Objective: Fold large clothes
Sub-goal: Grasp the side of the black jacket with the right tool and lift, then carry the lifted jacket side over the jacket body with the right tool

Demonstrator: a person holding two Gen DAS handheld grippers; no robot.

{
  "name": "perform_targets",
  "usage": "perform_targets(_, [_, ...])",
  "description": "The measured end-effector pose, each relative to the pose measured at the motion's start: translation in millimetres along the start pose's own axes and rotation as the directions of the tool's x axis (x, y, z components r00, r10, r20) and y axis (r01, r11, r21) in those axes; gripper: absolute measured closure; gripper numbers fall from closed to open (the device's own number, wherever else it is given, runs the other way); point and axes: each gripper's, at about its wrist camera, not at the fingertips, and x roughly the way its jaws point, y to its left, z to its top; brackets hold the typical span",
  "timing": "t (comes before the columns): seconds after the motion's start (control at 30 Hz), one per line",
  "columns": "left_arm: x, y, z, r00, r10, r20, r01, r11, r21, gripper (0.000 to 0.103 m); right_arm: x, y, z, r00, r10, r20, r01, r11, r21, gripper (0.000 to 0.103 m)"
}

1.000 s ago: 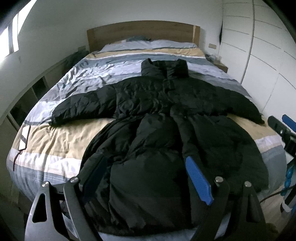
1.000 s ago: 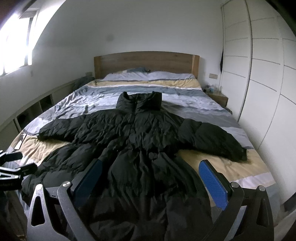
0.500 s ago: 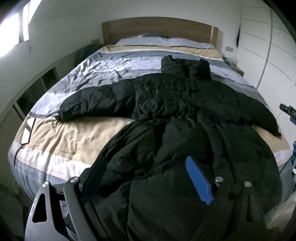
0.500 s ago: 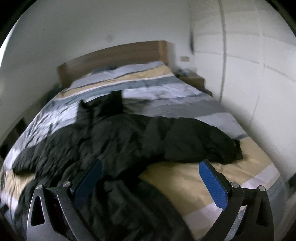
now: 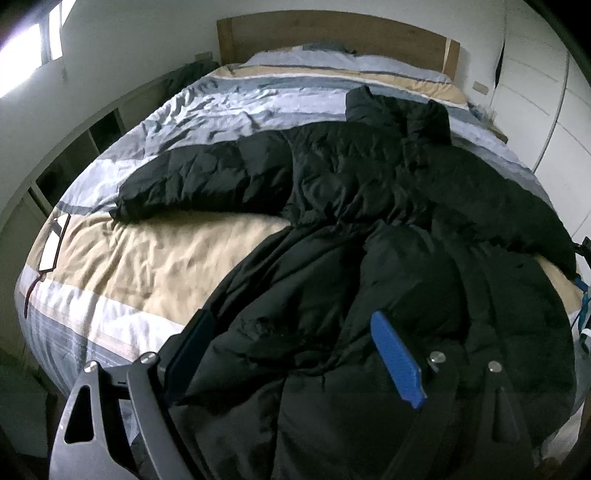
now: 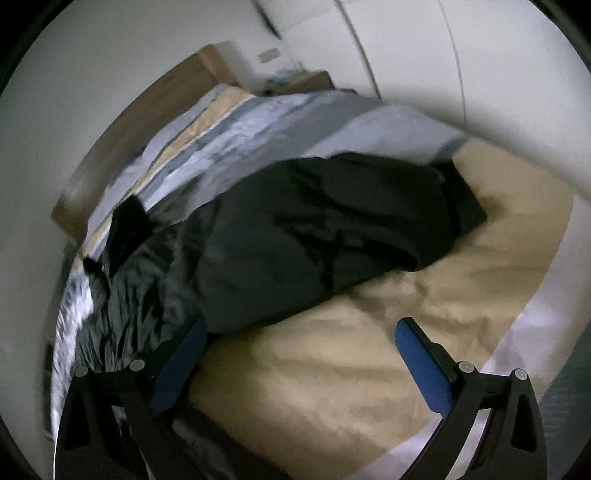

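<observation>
The black puffer coat (image 5: pixel 369 229) lies spread face-up on the bed (image 5: pixel 155 266), collar toward the headboard (image 5: pixel 332 33), both sleeves out to the sides. It looks soft, bulky and light, with a slick shell that probably slides and springs back (so pinch deep, at a cuff or hem edge). The left claw (image 5: pixel 291 350) hangs over the hem, fingers apart and empty. The right claw (image 6: pixel 299 354) is also spread, empty, near the right sleeve (image 6: pixel 332 236). No containers show.

Puffy matt black coat (image 5: pixel 369 258), crumpled cloth bedspread (image 5: pixel 155 266), wooden headboard (image 5: pixel 332 33)
</observation>
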Motion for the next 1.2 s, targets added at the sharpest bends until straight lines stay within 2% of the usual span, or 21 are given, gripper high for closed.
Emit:
perform_targets(0.1, [10.0, -1.1, -1.0, 1.000, 0.005, -0.020, -0.005, 1.000, 0.004, 0.016, 15.7, -19.8, 6.4, 0.999, 0.039, -0.011, -0.038, 0.995, 0.088, 0.003])
perform_targets(0.17, [15.6, -2.8, -1.6, 0.999, 0.013, -0.030, -0.013, 1.000, 0.012, 0.016, 26.6, -35.0, 10.1, 0.995, 0.095, -0.015, -0.091, 0.982, 0.168, 0.008])
perform_targets(0.27, [21.9, -3.5, -1.6, 0.999, 0.028, -0.042, -0.027, 1.000, 0.016, 0.016, 41.5, -57.9, 11.9, 0.987, 0.162, -0.001, -0.154, 0.939, 0.307, 0.017])
perform_targets(0.4, [29.2, -3.0, -0.3, 0.998, 0.041, -0.054, -0.040, 0.999, 0.020, 0.016, 52.7, -84.2, 13.8, 0.969, 0.235, 0.074, -0.243, 0.859, 0.451, 0.020])
perform_targets(0.6, [40.3, -6.8, -3.0, 0.996, 0.043, -0.077, -0.040, 0.999, 0.033, 0.016, 61.4, -100.9, 22.2, 0.953, 0.265, 0.150, -0.303, 0.792, 0.529, 0.027])
perform_targets(0.7, [45.5, -9.5, -3.9, 0.995, 0.043, -0.087, -0.039, 0.998, 0.039, 0.016, 65.2, -107.1, 25.3, 0.950, 0.260, 0.173, -0.312, 0.767, 0.560, 0.039])
perform_targets(0.83, [47.0, -12.6, -2.9, 0.994, 0.054, -0.090, -0.049, 0.997, 0.060, 0.016, 68.1, -108.8, 24.3, 0.936, 0.276, 0.218, -0.351, 0.725, 0.593, 0.056])
perform_targets(0.9, [45.8, -12.4, -1.5, 0.995, 0.056, -0.085, -0.050, 0.997, 0.066, 0.016, 66.5, -109.2, 22.1, 0.930, 0.285, 0.230, -0.367, 0.719, 0.591, 0.070])
perform_targets(0.97, [45.4, -11.8, -0.7, 0.995, 0.056, -0.081, -0.051, 0.997, 0.065, 0.016, 62.4, -104.2, 25.4, 0.925, 0.290, 0.245, -0.379, 0.729, 0.569, 0.084])
perform_targets(1.07, [44.9, -9.9, -1.0, 0.996, 0.051, -0.077, -0.047, 0.997, 0.056, 0.016, 48.3, -89.6, 33.1, 0.920, 0.291, 0.264, -0.389, 0.767, 0.510, 0.090])
perform_targets(1.2, [40.5, -6.6, -2.4, 0.997, 0.039, -0.067, -0.037, 0.999, 0.038, 0.016, 24.7, -61.0, 46.3, 0.908, 0.315, 0.276, -0.408, 0.814, 0.413, 0.092])
